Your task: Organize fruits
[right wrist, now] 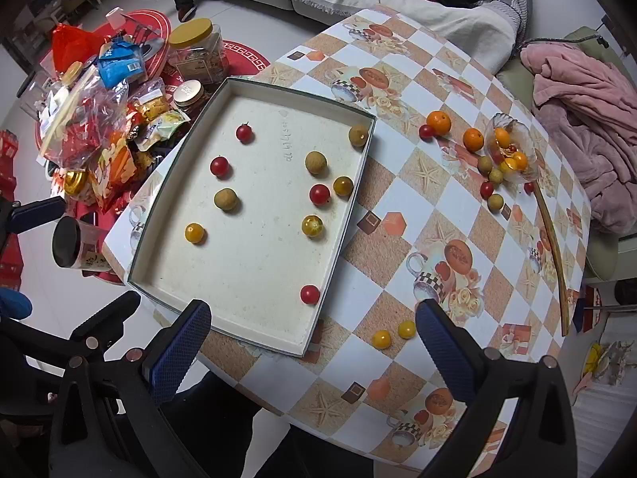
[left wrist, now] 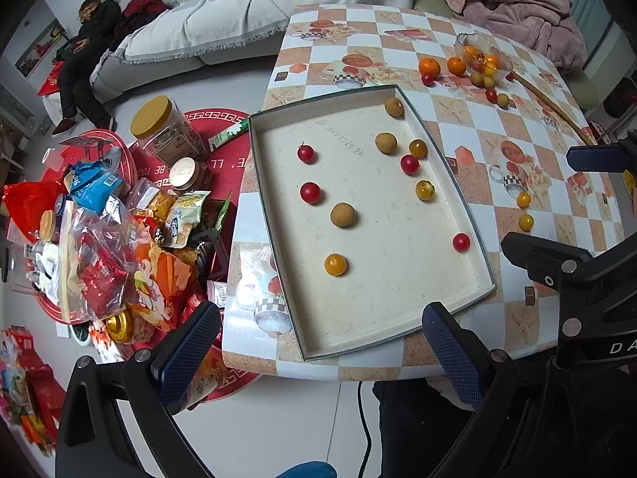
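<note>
Altogether, in the tray [right wrist: 254,342]: four red tomatoes [right wrist: 219,166], three longans [right wrist: 226,199], three yellow tomatoes [right wrist: 194,233].

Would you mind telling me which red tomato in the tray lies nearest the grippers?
The red tomato by the tray's right wall, alone at the near end; the other three red ones lie farther up the tray.

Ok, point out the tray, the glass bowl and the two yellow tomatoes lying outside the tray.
tray [right wrist: 254,342]: right wrist view, near rim.
glass bowl [right wrist: 517,129]: right wrist view, far rim.
yellow tomatoes [right wrist: 381,338]: right wrist view, middle of the left one.
</note>
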The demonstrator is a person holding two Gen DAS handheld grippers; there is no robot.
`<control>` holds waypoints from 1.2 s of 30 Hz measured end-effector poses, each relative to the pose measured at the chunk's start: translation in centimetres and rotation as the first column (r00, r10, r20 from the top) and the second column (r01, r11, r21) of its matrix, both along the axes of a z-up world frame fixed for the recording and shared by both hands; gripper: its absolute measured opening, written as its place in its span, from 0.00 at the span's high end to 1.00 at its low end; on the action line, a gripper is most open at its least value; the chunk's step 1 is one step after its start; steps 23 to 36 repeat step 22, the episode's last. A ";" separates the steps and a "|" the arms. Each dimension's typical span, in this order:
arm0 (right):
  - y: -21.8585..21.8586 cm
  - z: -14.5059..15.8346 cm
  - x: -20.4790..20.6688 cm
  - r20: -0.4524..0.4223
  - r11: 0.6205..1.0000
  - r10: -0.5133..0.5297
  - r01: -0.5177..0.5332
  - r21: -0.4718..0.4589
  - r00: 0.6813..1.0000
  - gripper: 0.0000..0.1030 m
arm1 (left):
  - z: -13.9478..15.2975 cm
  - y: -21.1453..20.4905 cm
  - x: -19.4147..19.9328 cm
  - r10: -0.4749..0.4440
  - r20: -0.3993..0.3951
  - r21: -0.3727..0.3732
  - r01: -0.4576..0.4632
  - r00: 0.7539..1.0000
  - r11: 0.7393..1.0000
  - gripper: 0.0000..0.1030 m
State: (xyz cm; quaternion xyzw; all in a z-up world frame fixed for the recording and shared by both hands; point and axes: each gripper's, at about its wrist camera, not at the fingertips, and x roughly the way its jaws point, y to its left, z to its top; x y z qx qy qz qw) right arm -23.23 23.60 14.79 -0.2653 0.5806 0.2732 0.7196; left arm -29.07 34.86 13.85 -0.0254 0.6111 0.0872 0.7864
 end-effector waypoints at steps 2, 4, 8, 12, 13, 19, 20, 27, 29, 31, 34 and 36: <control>0.0 0.0 0.0 0.000 1.000 0.000 0.000 -0.001 1.000 0.00 | 0.0 0.0 0.0 -0.002 0.001 -0.003 0.002 1.000 1.000 0.01; 0.0 0.0 0.0 0.000 1.000 0.000 0.000 -0.001 1.000 0.00 | -0.1 -0.1 0.1 -0.004 0.001 -0.003 0.004 1.000 1.000 0.01; 0.0 0.0 0.1 0.000 1.000 0.000 0.000 -0.002 1.000 0.00 | -0.1 0.0 0.0 -0.005 0.002 -0.005 0.005 1.000 1.000 0.01; 0.0 0.0 0.1 0.001 1.000 0.002 -0.002 0.000 1.000 0.00 | -0.2 0.0 0.1 -0.005 0.004 -0.011 0.005 1.000 1.000 0.01; 0.1 0.0 0.0 0.001 1.000 0.002 -0.002 -0.002 1.000 0.00 | -0.2 0.0 0.1 -0.004 0.004 -0.011 0.005 1.000 1.000 0.01; 0.2 0.0 0.1 -0.001 1.000 -0.005 0.005 0.003 1.000 0.00 | 0.0 -0.1 0.1 0.001 0.031 -0.004 -0.001 1.000 1.000 0.01; 0.1 0.1 0.2 0.000 1.000 -0.007 0.007 0.003 1.000 0.00 | 0.1 -0.2 0.1 -0.001 0.035 -0.003 0.001 0.999 1.000 0.01; 0.1 0.1 0.5 0.000 1.000 -0.011 0.011 0.000 1.000 0.00 | 0.0 -0.2 0.1 -0.004 0.036 -0.009 0.004 0.999 1.000 0.01; 0.1 0.1 0.5 0.000 1.000 -0.011 0.011 0.000 1.000 0.00 | 0.0 -0.2 0.1 -0.004 0.036 -0.009 0.004 0.999 1.000 0.01; 0.1 0.1 0.5 0.000 1.000 -0.011 0.011 0.000 1.000 0.00 | 0.0 -0.2 0.1 -0.004 0.036 -0.009 0.004 0.999 1.000 0.01; 0.1 0.1 0.5 0.000 1.000 -0.011 0.011 0.000 1.000 0.00 | 0.0 -0.2 0.1 -0.004 0.036 -0.009 0.004 0.999 1.000 0.01; 0.1 0.1 0.5 0.000 1.000 -0.011 0.011 0.000 1.000 0.00 | 0.0 -0.2 0.1 -0.004 0.036 -0.009 0.004 0.999 1.000 0.01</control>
